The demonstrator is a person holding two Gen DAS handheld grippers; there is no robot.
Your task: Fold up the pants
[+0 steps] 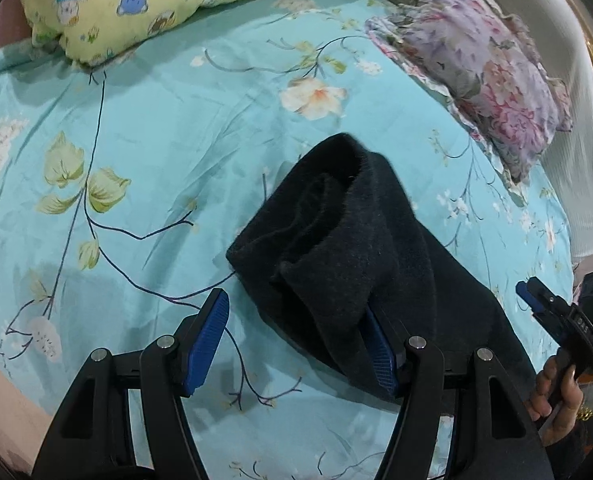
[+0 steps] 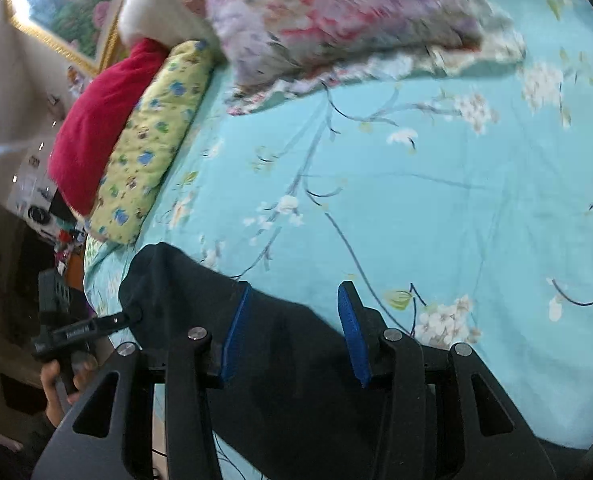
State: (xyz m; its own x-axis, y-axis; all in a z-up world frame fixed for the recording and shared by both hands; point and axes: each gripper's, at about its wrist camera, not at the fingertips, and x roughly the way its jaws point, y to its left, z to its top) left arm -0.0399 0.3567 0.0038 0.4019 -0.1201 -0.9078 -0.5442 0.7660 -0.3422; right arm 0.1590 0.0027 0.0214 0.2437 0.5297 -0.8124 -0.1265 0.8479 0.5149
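Black pants (image 1: 336, 248) lie folded in a thick bundle on the turquoise floral bed sheet (image 1: 156, 140). My left gripper (image 1: 296, 344) stands wide open at the bundle's near edge. Its right pad (image 1: 378, 352) sits tucked under the overhanging fold, and its left pad (image 1: 208, 336) is over bare sheet. In the right wrist view my right gripper (image 2: 294, 336) hovers partly open above the pants (image 2: 288, 360), with the cloth below its pads and not pinched. The right gripper (image 1: 530, 294) also shows at the pants' right side, held by a hand. The left gripper (image 2: 130, 316) touches the pants' far end.
A yellow cartoon-print pillow (image 1: 136, 4) lies at the head of the bed. A purple-pink floral pillow (image 1: 488, 68) rests beside a white padded headboard (image 1: 584, 140). A red cushion (image 2: 96, 120) sits by the yellow pillow, with a gold-framed picture (image 2: 68, 4) behind.
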